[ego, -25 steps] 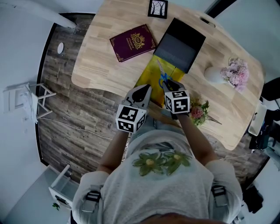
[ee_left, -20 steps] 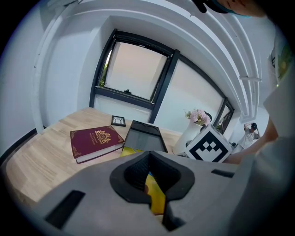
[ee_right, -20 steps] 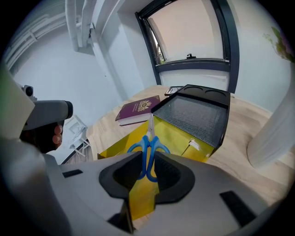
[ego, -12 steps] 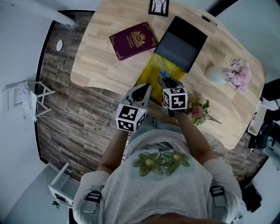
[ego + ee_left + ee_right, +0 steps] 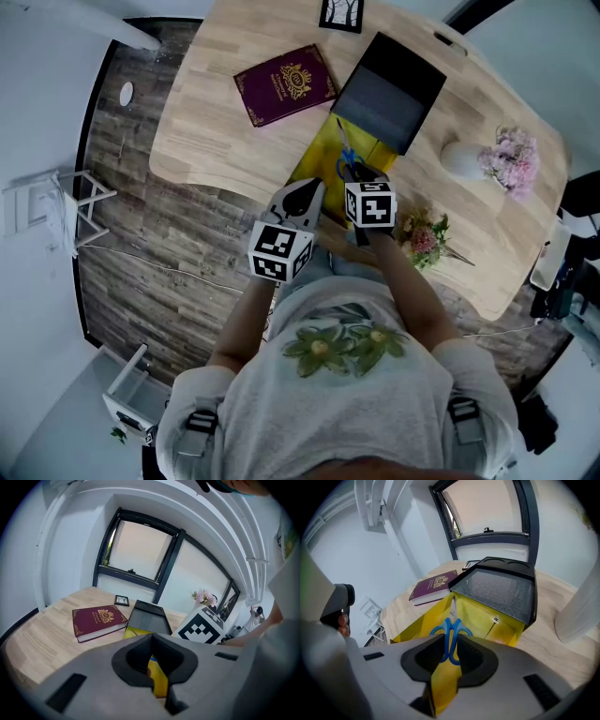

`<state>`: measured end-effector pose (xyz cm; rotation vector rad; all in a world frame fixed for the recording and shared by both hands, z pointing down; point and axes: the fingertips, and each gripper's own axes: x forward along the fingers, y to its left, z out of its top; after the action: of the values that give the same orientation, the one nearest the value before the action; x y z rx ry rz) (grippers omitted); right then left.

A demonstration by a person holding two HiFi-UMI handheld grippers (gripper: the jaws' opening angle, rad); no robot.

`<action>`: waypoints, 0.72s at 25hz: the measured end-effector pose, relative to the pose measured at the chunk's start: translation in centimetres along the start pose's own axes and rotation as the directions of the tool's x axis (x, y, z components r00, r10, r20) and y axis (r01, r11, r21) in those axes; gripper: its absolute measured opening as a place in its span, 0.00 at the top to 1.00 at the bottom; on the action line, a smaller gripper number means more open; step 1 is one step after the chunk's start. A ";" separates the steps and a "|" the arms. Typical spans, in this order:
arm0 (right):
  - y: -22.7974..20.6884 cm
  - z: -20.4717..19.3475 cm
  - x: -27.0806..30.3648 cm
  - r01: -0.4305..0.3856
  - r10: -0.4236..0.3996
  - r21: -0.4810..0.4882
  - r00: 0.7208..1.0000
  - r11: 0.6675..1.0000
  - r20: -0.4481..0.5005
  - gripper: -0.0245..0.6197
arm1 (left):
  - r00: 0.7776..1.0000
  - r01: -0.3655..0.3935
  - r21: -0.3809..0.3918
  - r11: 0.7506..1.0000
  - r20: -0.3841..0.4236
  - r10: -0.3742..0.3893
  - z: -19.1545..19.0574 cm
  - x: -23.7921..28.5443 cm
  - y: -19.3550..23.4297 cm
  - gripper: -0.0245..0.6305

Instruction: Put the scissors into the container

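Observation:
Blue-handled scissors (image 5: 344,159) (image 5: 451,629) lie along a yellow folder (image 5: 321,161) (image 5: 480,616), blades pointing at the container. The container is a shallow black tray (image 5: 389,89) (image 5: 497,590) (image 5: 146,618) resting on the folder's far end. My right gripper (image 5: 357,180) (image 5: 451,638) is at the handle end, its jaws closed in on the blue handle loops. My left gripper (image 5: 302,199) (image 5: 152,638) hovers beside it at the table's near edge, jaws together, with only a strip of yellow folder showing past them.
A maroon book (image 5: 284,84) (image 5: 98,620) lies left of the tray, a small framed picture (image 5: 339,16) behind it. A white vase with pink flowers (image 5: 502,155) stands at the right, and a small bouquet (image 5: 424,239) lies near the front edge of the wooden table (image 5: 216,141).
My right gripper has moved forward along the folder and now sits over the scissors' handles. The left gripper has stayed where it was.

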<state>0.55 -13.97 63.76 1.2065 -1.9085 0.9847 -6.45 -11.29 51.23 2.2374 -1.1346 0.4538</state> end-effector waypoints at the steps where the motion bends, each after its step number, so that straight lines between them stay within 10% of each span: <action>1: -0.1 0.0 0.1 0.004 -0.004 -0.001 1.000 1.000 -0.002 0.84 | 1.000 0.000 -0.001 1.000 -0.001 0.000 0.0 0.0 0.0 0.95; 18: -0.8 -0.6 1.7 0.031 -0.032 -0.019 0.999 0.999 -0.044 0.84 | 1.000 -0.002 -0.001 1.000 -0.019 0.002 -0.5 0.9 0.4 0.95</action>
<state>0.78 -14.38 65.71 1.1911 -1.8551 0.9669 -6.23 -11.70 52.23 2.2264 -1.1268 0.4745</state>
